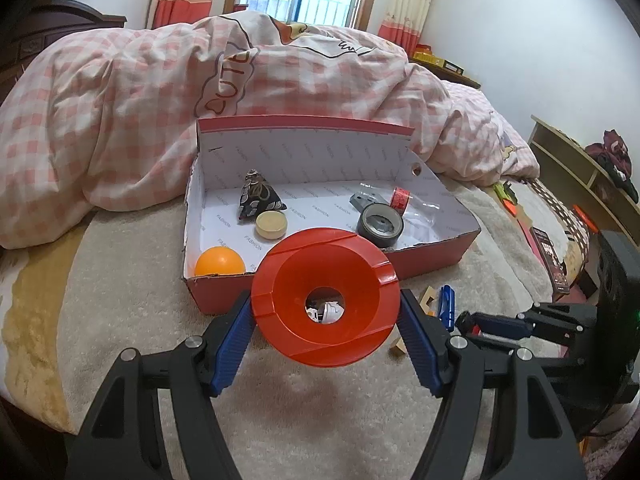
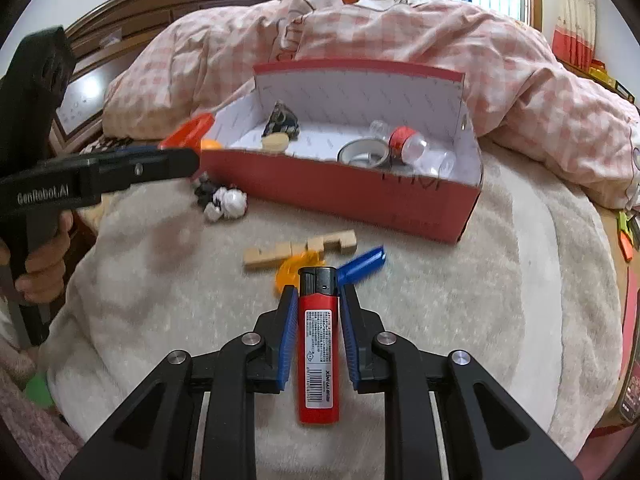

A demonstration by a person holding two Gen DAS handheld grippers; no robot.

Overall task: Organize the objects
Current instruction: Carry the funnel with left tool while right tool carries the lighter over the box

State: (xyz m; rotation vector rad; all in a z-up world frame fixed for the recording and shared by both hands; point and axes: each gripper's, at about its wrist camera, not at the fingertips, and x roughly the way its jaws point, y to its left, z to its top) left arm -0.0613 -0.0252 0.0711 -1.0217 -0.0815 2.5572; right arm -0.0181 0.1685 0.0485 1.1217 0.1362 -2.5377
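Note:
My left gripper point(image 1: 325, 300) is shut on a red plastic funnel point(image 1: 352, 280), its blue pads against the rim on both sides, just in front of the red shoebox point(image 1: 432, 256). In the right wrist view the same gripper point(image 2: 180, 156) hangs at the box's left end, in a person's hand. My right gripper point(image 2: 319, 292) is shut on a red lighter point(image 2: 319, 360) that points forward along the fingers, low over the beige blanket. The box point(image 2: 340, 196) holds an orange ball point(image 1: 220, 262), a wooden disc point(image 1: 271, 224), a patterned pouch point(image 1: 258, 196), a tape roll point(image 1: 380, 224) and a clear red-capped bottle point(image 2: 412, 144).
On the blanket before the box lie a notched wooden block point(image 2: 300, 248), a blue clip-like piece point(image 2: 362, 264), an orange translucent piece point(image 2: 294, 270) and a black-and-white toy figure point(image 2: 224, 200). A pink checked duvet point(image 1: 120, 120) is heaped behind the box. A shelf point(image 1: 568, 168) stands right.

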